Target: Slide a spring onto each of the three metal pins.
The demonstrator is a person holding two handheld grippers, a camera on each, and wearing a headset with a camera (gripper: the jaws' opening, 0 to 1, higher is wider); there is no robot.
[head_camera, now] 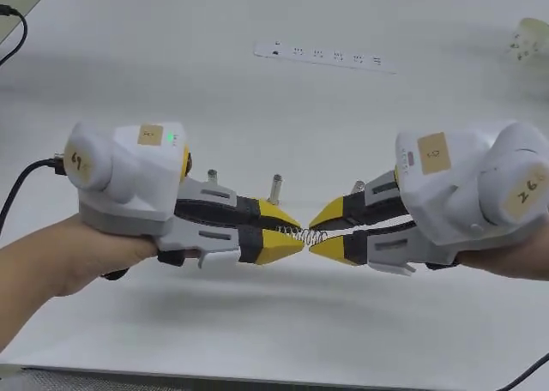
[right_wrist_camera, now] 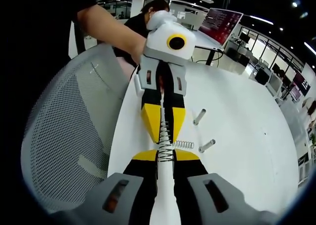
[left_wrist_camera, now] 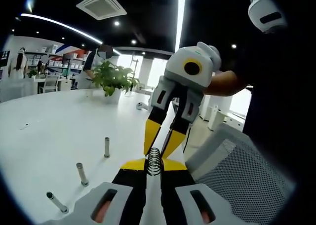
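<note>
A small steel spring (head_camera: 306, 233) hangs in the air, held at both ends. My left gripper (head_camera: 298, 234) is shut on one end and my right gripper (head_camera: 313, 236) on the other, yellow tips almost touching. In the left gripper view the spring (left_wrist_camera: 154, 161) sits between my left gripper's (left_wrist_camera: 154, 166) jaws, with the right gripper (left_wrist_camera: 158, 152) coming down onto it. Three upright metal pins (left_wrist_camera: 106, 147) (left_wrist_camera: 82, 173) (left_wrist_camera: 57, 202) stand bare on the white table, behind the grippers (head_camera: 275, 187). A second spring (right_wrist_camera: 183, 145) lies on the table beside a pin (right_wrist_camera: 206, 146).
A white power strip (head_camera: 324, 57) lies at the far side of the table (head_camera: 257, 322). A black cable (head_camera: 15, 189) runs off my left gripper. A grey mesh chair (right_wrist_camera: 69, 136) stands close to the table edge. A pale object (head_camera: 532, 39) sits at the far right.
</note>
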